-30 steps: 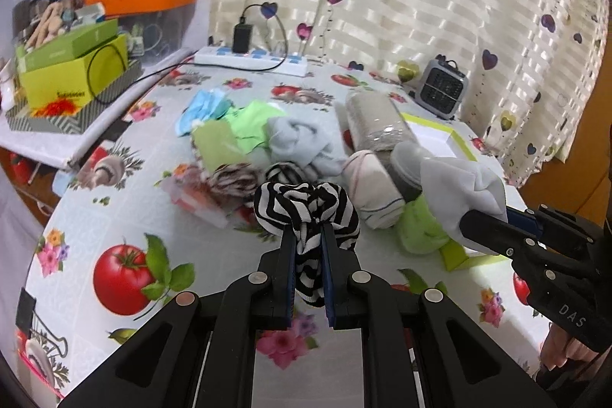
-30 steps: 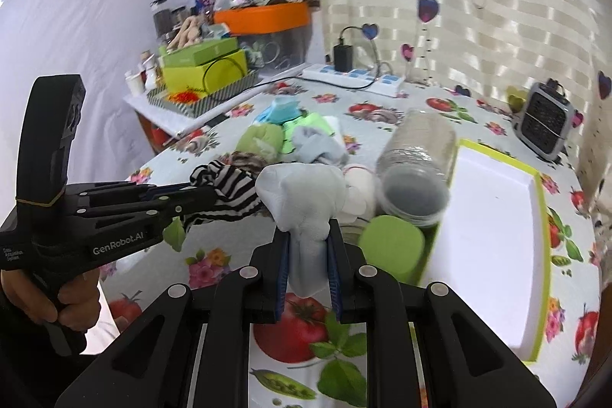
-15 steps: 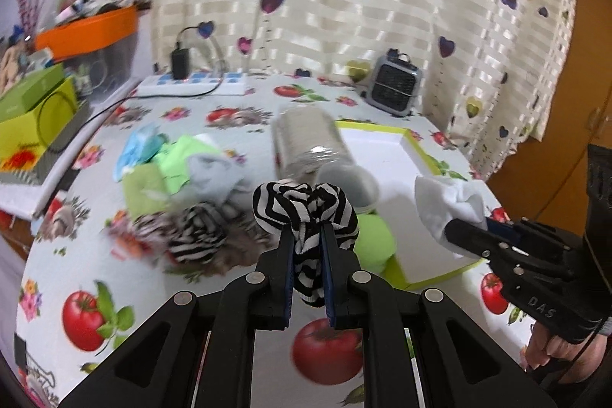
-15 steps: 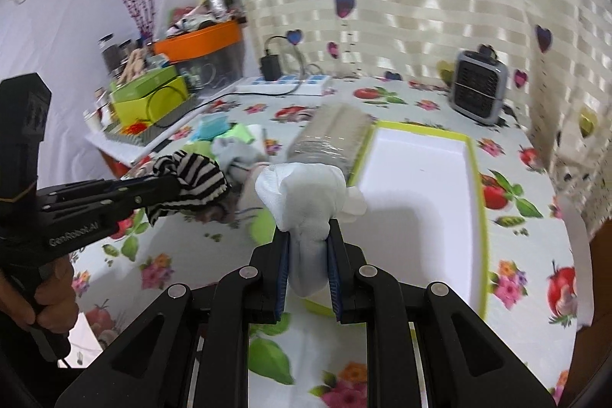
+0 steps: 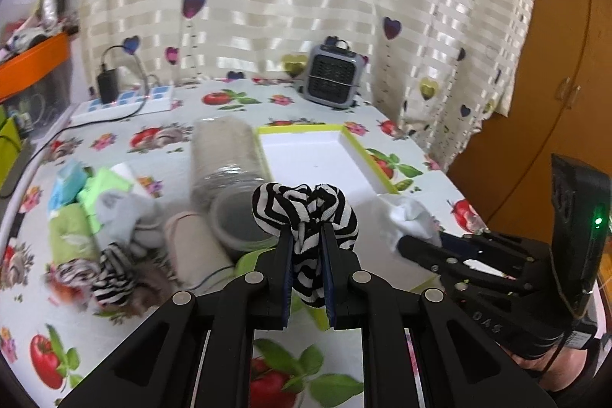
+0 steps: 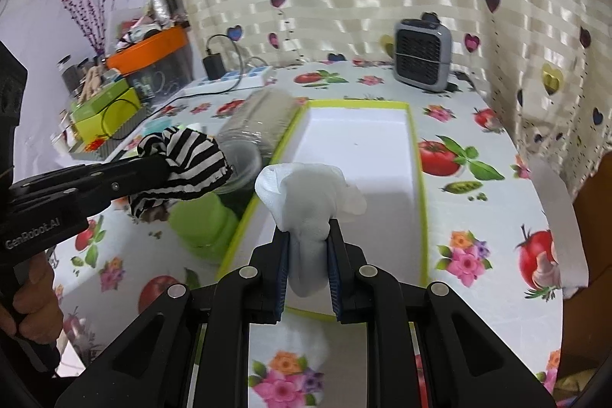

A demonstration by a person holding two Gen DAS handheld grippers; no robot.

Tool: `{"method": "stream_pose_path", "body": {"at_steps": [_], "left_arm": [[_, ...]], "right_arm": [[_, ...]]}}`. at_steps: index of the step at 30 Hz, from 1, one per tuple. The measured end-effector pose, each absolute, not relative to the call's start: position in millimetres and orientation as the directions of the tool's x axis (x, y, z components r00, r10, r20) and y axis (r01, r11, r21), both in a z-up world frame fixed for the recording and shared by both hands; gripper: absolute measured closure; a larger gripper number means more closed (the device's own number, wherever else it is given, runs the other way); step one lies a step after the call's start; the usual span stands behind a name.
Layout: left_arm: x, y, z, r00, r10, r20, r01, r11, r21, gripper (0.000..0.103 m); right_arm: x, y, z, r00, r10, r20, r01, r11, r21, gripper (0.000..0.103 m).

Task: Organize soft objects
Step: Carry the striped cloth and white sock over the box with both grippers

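Note:
My left gripper (image 5: 306,236) is shut on a black-and-white striped sock (image 5: 306,213), held in the air over the table near the tray's left front corner. To its right, my right gripper (image 6: 308,236) is shut on a white sock (image 6: 306,201), hanging above the near end of the white tray with a lime rim (image 6: 417,186). From the right wrist view the striped sock (image 6: 183,171) and the left gripper (image 6: 153,171) show at the left. The left wrist view catches the white sock (image 5: 409,217) at the right. A pile of soft items (image 5: 107,217) lies on the table's left side.
A clear jar (image 5: 225,171) lies on its side against the tray's left edge, with a green lid (image 6: 202,220) in front of it. A small grey heater (image 6: 420,60) and a power strip (image 5: 122,102) stand at the back. Boxes and an orange bin (image 6: 149,44) crowd the left shelf.
Both grippers have swung to the right with their socks, away from the pile and toward the tray. The tray now sits much more central in both views.

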State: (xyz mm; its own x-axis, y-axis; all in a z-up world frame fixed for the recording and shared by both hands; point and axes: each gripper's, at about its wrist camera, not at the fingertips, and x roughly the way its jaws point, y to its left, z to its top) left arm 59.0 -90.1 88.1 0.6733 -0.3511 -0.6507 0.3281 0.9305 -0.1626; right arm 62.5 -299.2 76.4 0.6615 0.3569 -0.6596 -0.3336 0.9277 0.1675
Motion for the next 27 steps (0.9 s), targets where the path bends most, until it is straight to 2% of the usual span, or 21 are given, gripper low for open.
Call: {"method": "stream_pose_path", "body": {"at_steps": [21, 27], "left_arm": [[93, -165, 33, 0.515, -0.419, -0.748, 0.455, 0.873, -0.175, 0.091], [89, -168, 17, 0.470, -0.405, -0.785, 0.460, 0.871, -0.174, 0.085]], "right_arm": [[76, -323, 30, 0.576, 0.266, -0.773, -0.245, 0.958, 0.148, 0.080], [63, -330, 31, 0.566, 0.251, -0.785, -0.250, 0.960, 0.127, 0.075]]}}
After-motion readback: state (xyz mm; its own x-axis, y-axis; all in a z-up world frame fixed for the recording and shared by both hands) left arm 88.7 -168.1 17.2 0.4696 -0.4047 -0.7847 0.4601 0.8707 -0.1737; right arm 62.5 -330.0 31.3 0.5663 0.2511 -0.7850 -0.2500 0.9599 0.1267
